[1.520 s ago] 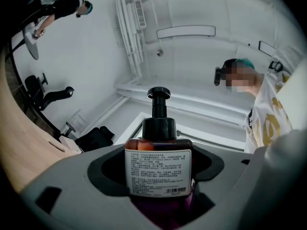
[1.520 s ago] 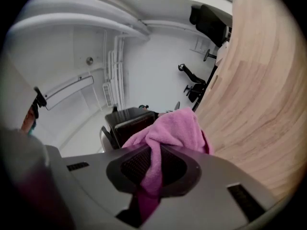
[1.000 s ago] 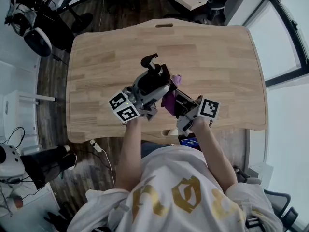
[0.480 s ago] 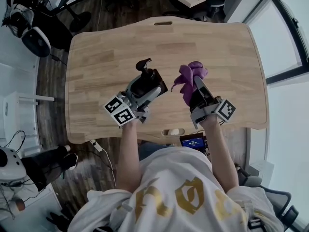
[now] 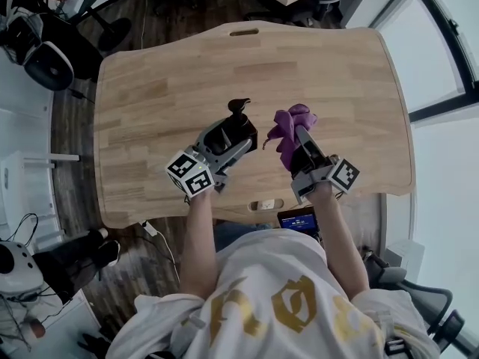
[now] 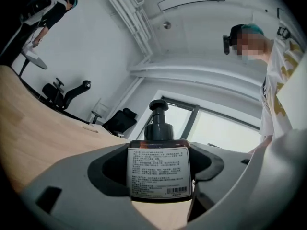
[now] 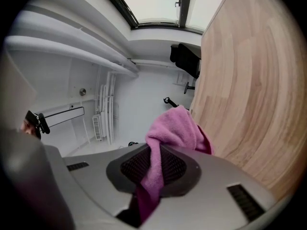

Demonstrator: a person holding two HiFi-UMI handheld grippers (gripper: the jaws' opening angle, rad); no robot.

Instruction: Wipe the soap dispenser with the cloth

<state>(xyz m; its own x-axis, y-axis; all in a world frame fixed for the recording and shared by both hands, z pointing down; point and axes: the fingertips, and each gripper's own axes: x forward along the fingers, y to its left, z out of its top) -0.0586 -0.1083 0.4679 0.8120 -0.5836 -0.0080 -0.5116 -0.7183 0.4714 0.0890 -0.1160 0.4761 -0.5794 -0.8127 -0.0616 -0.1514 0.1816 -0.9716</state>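
The wooden table (image 5: 150, 88) takes up most of the head view, and its top is bare apart from what the person holds over its near middle.

The left tongs (image 5: 224, 137) reach out from the near edge and are clamped on the dispenser (image 6: 159, 171). The jaws press on its two sides at the level of the label. The label faces back toward the tongs and the pump head points to the far side. Whether its base rests on the table or hangs just above it cannot be told.

The right tongs (image 5: 299, 144) sit just right of the left ones. They are closed on the cloth (image 7: 175, 128), and a thin fold is pinched between the ribbed pads. A loose pink wad bunches out past the tips toward the far side.

The cloth is near the dispenser, on its right, and a strip of bare table shows between them, so they are apart.

The dispenser looks like a stiff, dark plastic bottle with a smooth skin. It is probably slick and somewhat heavy if it holds liquid. The broad body is the safe place to grip it, as it is held now. The narrow pump neck would likely turn or sink under pressure.

The cloth is soft, light and limp. It needs a firm pinch well back, so that the free wad can do the rubbing and not the hard jaw tips.
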